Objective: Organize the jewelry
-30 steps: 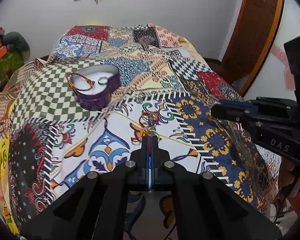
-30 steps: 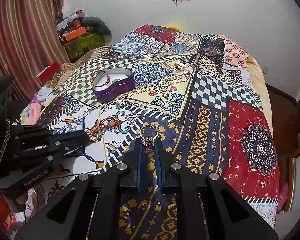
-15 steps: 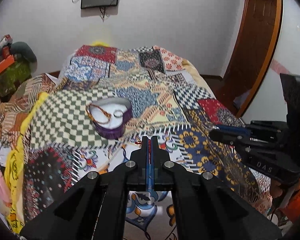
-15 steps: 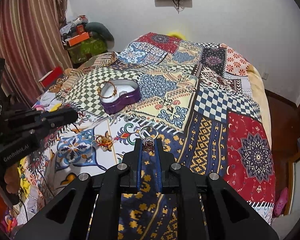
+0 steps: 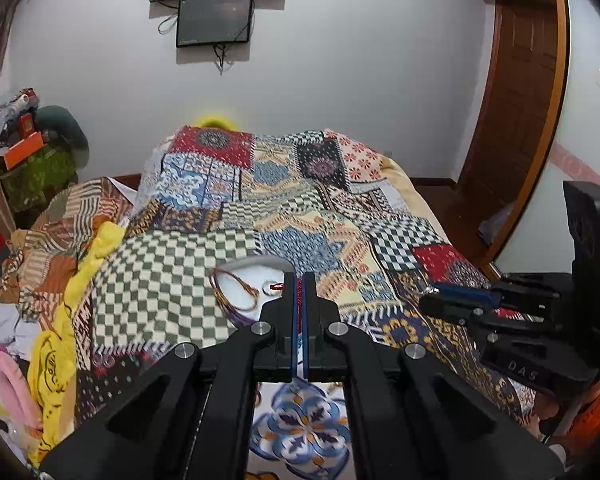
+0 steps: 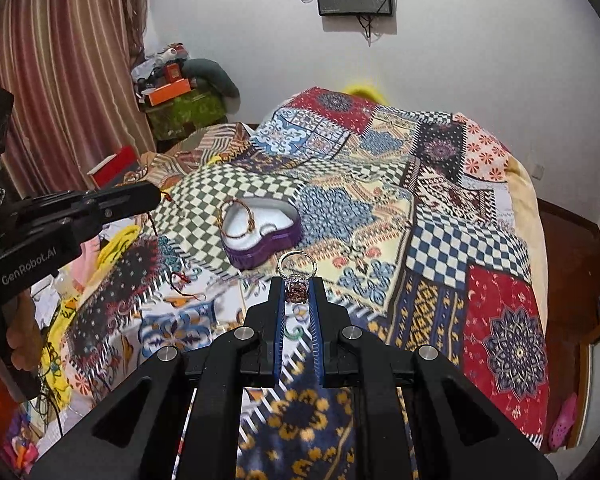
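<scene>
A purple heart-shaped jewelry box (image 6: 260, 232) with a white lining sits open on the patchwork bedspread and holds a braided bracelet (image 6: 238, 220); it also shows in the left wrist view (image 5: 244, 292). My right gripper (image 6: 297, 294) is shut on a silver ring with a pink stone (image 6: 297, 280), held above the bed just in front of the box. My left gripper (image 5: 299, 284) is shut on a red cord (image 5: 299, 296), lifted in front of the box; the cord hangs from it in the right wrist view (image 6: 153, 220).
A loose red string bracelet (image 6: 182, 278) lies on the bedspread (image 6: 440, 240) left of the box. Piled clothes and boxes (image 6: 180, 96) stand at the left of the bed, with a curtain behind. A wooden door (image 5: 512, 120) is at the right.
Both grippers have risen away from the bedspread with their pieces. My left gripper has lifted the red cord off the cloth, and the view now looks farther up the bed.
</scene>
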`<state>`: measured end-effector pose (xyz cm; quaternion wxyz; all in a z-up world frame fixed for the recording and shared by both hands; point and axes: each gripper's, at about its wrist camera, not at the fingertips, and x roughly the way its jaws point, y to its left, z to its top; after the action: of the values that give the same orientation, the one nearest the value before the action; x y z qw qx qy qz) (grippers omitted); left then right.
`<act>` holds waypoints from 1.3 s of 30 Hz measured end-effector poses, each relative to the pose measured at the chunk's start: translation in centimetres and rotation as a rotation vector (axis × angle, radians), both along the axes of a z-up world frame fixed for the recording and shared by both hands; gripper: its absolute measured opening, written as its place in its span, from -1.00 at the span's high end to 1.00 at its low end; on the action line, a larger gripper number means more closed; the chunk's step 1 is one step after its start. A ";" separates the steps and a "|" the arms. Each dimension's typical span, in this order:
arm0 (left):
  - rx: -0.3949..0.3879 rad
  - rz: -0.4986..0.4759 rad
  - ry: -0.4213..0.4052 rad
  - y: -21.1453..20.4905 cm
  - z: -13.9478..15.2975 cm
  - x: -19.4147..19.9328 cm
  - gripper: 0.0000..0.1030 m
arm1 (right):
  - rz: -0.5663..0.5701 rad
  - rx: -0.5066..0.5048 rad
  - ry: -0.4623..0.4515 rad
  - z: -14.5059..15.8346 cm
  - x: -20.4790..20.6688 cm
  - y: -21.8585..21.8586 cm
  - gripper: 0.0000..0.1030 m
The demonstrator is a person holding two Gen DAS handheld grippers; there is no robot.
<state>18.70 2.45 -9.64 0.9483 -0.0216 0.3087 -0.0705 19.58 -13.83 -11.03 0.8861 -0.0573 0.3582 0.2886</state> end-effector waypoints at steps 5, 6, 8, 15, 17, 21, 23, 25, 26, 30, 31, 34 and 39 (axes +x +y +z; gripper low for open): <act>0.000 0.016 -0.013 1.0 0.4 1.3 1.00 | 0.012 0.012 -0.005 0.3 1.2 1.3 0.79; 0.002 0.019 -0.015 1.2 0.4 1.6 1.00 | 0.015 0.013 -0.006 0.4 1.4 1.5 0.79; 0.000 0.025 -0.014 1.7 0.4 2.3 1.00 | 0.022 0.012 -0.008 0.4 2.0 2.1 0.79; -0.013 0.046 0.006 3.2 -0.6 5.1 1.00 | 0.046 0.003 -0.008 0.0 3.8 4.0 0.79; -0.014 0.052 0.014 3.6 -1.0 5.9 1.00 | 0.055 0.014 0.015 -0.4 4.6 4.5 0.79; -0.024 0.066 0.036 4.3 -2.3 7.4 1.00 | 0.062 0.034 0.055 -1.1 6.2 5.3 0.79; -0.032 0.070 0.047 4.6 -2.9 8.1 1.00 | 0.062 0.027 0.061 -1.4 6.9 5.7 0.79; -0.034 0.072 0.059 4.7 -3.5 8.8 1.00 | 0.069 0.025 0.077 -1.9 7.7 6.1 0.79; -0.034 0.074 0.065 4.8 -3.8 9.1 1.00 | 0.071 0.021 0.083 -2.1 8.1 6.3 0.79; -0.031 0.073 0.081 5.1 -4.8 10.2 1.00 | 0.077 -0.008 0.090 -2.8 9.1 7.0 0.79; -0.030 0.073 0.084 5.1 -5.0 10.4 1.00 | 0.081 -0.017 0.092 -3.1 9.4 7.3 0.79; -0.030 0.071 0.097 5.3 -5.6 11.0 1.00 | 0.093 -0.041 0.096 -3.6 10.0 7.9 0.79; -0.031 0.059 0.130 5.6 -7.0 11.8 1.00 | 0.117 -0.089 0.095 -4.4 10.7 9.0 0.79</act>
<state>30.54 8.08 -16.59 0.9275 -0.0499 0.3677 -0.0456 30.26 -4.78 -15.38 0.8464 -0.1036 0.4083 0.3259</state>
